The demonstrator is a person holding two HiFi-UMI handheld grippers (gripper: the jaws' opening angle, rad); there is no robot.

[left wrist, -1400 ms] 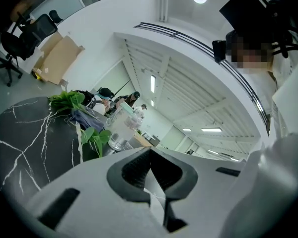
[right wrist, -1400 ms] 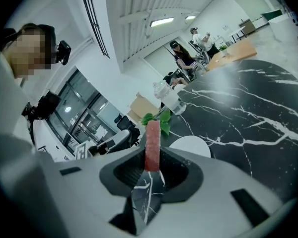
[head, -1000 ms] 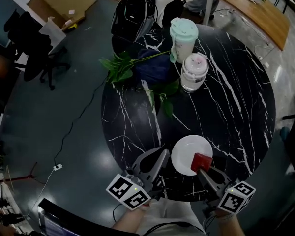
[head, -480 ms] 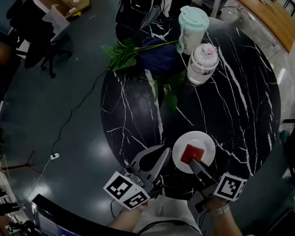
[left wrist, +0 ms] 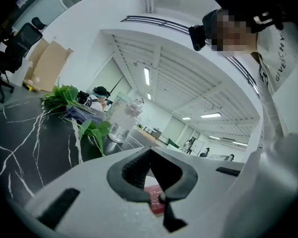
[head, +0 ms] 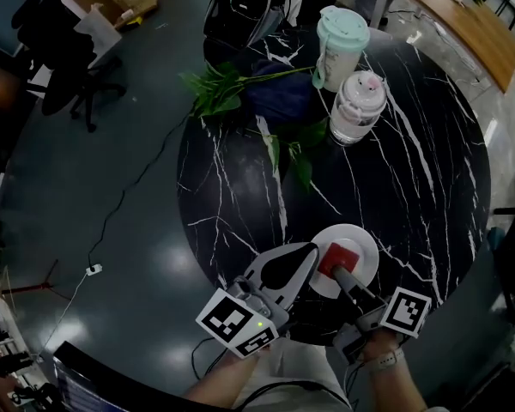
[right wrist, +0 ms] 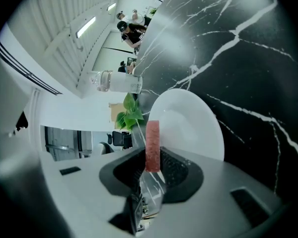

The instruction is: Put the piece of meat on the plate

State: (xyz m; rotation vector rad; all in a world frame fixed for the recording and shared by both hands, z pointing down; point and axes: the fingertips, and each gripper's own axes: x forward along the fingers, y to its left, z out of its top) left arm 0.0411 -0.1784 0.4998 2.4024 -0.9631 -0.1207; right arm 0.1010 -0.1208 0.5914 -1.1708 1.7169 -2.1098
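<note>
A flat red piece of meat (head: 338, 257) is held on edge just over a small white plate (head: 366, 254) near the front edge of the round black marble table (head: 412, 187). My right gripper (head: 340, 269) is shut on the meat (right wrist: 152, 144), with the plate (right wrist: 193, 120) right beyond the jaws. My left gripper (head: 312, 252) sits at the plate's left rim, shut with nothing between its jaws. In the left gripper view the closed left gripper (left wrist: 161, 198) partly hides the meat (left wrist: 155, 202) behind it.
At the far side of the table lie a leafy green plant (head: 227, 93) and a dark blue cloth (head: 279, 97). Beside them stand a mint-lidded cup (head: 342, 41) and a clear jar (head: 358, 106). A black bag (head: 245, 7) sits beyond the table.
My right gripper has rolled and sunk, bringing the meat from the plate's right rim to its middle. My left gripper has shifted right, up to the plate's left rim.
</note>
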